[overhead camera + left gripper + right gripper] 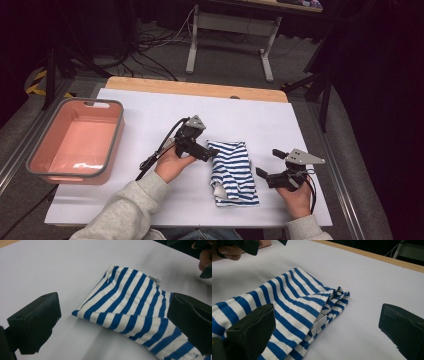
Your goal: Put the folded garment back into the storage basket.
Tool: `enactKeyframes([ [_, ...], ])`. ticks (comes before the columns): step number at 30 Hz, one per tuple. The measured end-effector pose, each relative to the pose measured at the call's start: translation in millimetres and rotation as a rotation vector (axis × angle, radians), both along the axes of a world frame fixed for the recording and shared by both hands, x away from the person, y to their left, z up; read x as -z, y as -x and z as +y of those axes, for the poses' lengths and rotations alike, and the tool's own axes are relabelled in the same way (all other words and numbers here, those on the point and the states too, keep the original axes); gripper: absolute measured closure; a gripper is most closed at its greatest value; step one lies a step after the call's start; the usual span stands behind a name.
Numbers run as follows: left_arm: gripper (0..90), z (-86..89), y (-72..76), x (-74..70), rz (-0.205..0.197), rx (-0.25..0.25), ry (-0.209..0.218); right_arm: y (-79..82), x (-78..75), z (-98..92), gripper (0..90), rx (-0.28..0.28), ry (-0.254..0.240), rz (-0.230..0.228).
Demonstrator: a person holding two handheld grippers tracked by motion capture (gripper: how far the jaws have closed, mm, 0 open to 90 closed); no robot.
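Lying folded: soft striped cloth (233,172)

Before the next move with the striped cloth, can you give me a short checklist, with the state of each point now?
1. Left gripper open: ok, jaws wide, one over the cloth's edge.
2. Right gripper open: ok, jaws wide, nothing between them.
3. Striped cloth released: ok, it lies folded on the white table cover, no pad presses on it.
4. Cloth folded neatly: not ok, one end looks bunched and a label sticks out in the right gripper view.
5. Pink bin ready: ok, it looks empty at the table's left edge.
6. Way from cloth to bin free: ok, bare cover between them.
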State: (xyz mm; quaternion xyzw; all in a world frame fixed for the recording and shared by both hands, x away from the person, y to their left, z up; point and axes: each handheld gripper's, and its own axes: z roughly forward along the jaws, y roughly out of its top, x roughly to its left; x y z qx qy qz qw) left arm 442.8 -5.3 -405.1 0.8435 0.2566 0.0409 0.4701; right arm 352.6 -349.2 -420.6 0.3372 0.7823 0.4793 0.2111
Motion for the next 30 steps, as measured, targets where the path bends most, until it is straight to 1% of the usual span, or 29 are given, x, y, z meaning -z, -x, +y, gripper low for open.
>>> enactKeyframes([
  [1, 0.5, -0.2, 0.0, 0.2, -0.002, 0.001, -0.003, -0.2, 0.7, -1.2, 1.0, 0.001, 0.0, -0.006],
  [2, 0.7, -0.4, -0.3, 0.8, 0.003, -0.007, -0.003, -0.2, 2.1, -3.5, 1.0, 0.001, -0.005, -0.018],
  [3, 0.7, 0.0, -1.1, 1.3, 0.012, -0.021, 0.0, -0.2, 2.1, -3.5, 1.0, 0.001, -0.005, -0.018],
  [5, 2.0, -0.4, -2.2, 3.0, 0.031, -0.049, 0.026, -0.2, 4.4, -5.5, 1.0, 0.006, -0.01, -0.028],
  [6, 2.0, -0.8, -2.7, 3.7, 0.027, -0.052, 0.025, -0.5, 7.3, -7.5, 1.0, 0.005, -0.023, -0.028],
  [7, 2.0, -3.6, -2.5, 6.0, 0.019, -0.051, 0.012, -0.6, 8.4, -7.9, 1.0, 0.008, -0.025, -0.027],
  [8, 2.0, -3.6, -2.5, 6.0, 0.019, -0.051, 0.012, -0.6, 8.4, -7.9, 1.0, 0.008, -0.025, -0.027],
  [10, 2.0, -7.7, -2.0, 9.3, 0.01, -0.06, -0.009, -1.1, 10.1, -7.7, 1.0, 0.006, -0.013, -0.025],
  [11, 2.3, -9.6, -2.1, 11.2, 0.009, -0.063, -0.011, -1.2, 10.8, -7.5, 1.0, 0.003, -0.012, -0.029],
  [12, 2.6, -12.0, -3.0, 14.6, 0.013, -0.065, -0.023, -1.1, 11.6, -6.6, 0.9, -0.003, -0.016, -0.031],
  [13, 2.8, -12.0, -3.0, 14.6, 0.013, -0.065, -0.023, -1.1, 11.6, -6.6, 0.9, -0.003, -0.016, -0.031],
  [16, 3.2, -15.8, -4.9, 20.7, 0.028, -0.083, -0.038, -0.7, 13.0, -4.9, 0.9, -0.022, -0.017, -0.046],
  [19, 3.8, -18.0, -6.9, 25.1, 0.042, -0.089, -0.037, 0.3, 13.3, -3.9, 0.9, -0.025, -0.016, -0.056],
  [22, 5.1, -20.1, -8.9, 29.4, 0.041, -0.106, -0.054, -0.3, 15.7, -2.2, 0.9, -0.032, -0.011, -0.052],
  [25, 5.9, -22.2, -10.9, 34.5, 0.059, -0.108, -0.06, -0.7, 16.7, -1.1, 0.9, -0.038, -0.009, -0.046],
  [27, 6.5, -24.2, -12.1, 37.9, 0.062, -0.107, -0.074, -0.5, 16.7, -0.4, 0.9, -0.045, -0.01, -0.047],
  [30, 7.3, -27.9, -12.8, 43.0, 0.078, -0.101, -0.074, -0.4, 16.5, -0.1, 0.9, -0.047, -0.008, -0.049],
])
